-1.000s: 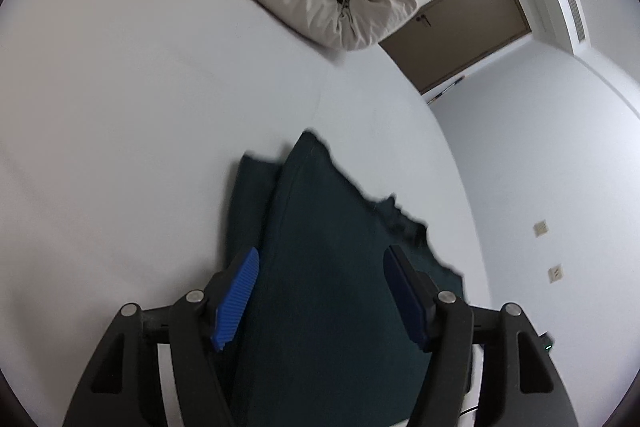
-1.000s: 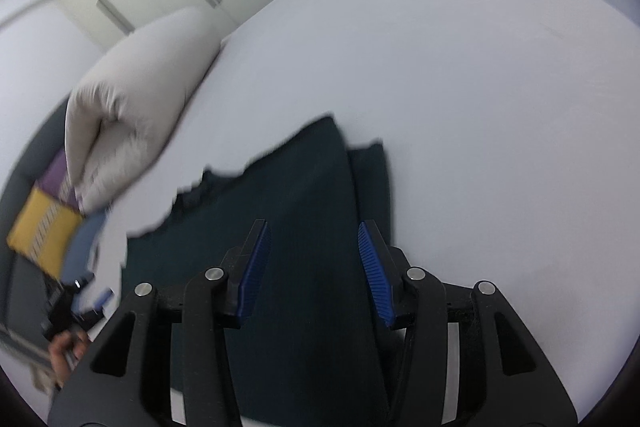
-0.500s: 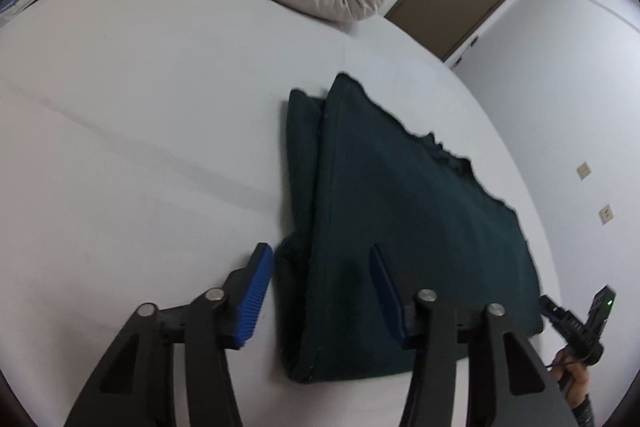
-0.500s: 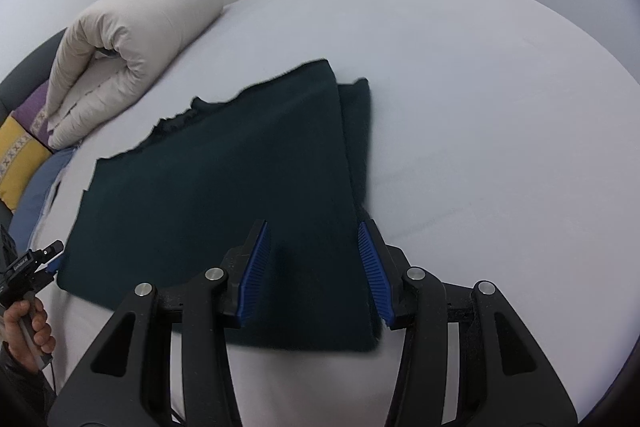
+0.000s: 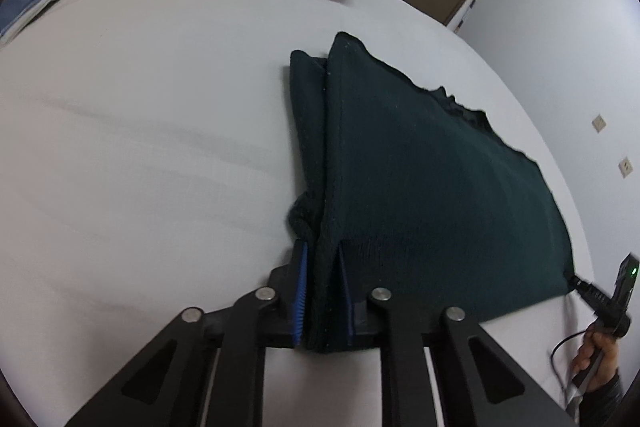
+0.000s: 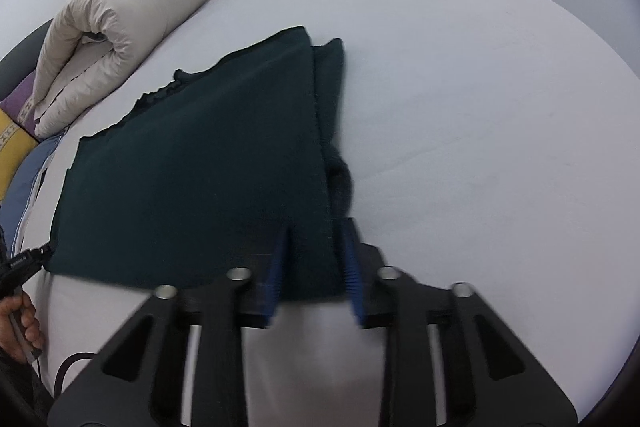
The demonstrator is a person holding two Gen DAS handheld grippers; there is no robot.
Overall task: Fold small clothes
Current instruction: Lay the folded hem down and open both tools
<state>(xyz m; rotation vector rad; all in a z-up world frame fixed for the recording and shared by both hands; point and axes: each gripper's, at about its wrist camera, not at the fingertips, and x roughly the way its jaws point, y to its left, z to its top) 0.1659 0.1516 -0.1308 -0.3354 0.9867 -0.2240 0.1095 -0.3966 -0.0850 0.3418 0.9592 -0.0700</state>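
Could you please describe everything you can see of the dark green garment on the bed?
The dark green knit garment lies flat on the white bedsheet, folded into a rough rectangle with a narrower folded layer showing along one side and an uneven far edge. The left gripper pinches one near corner; the right gripper has its fingers around the other near corner.
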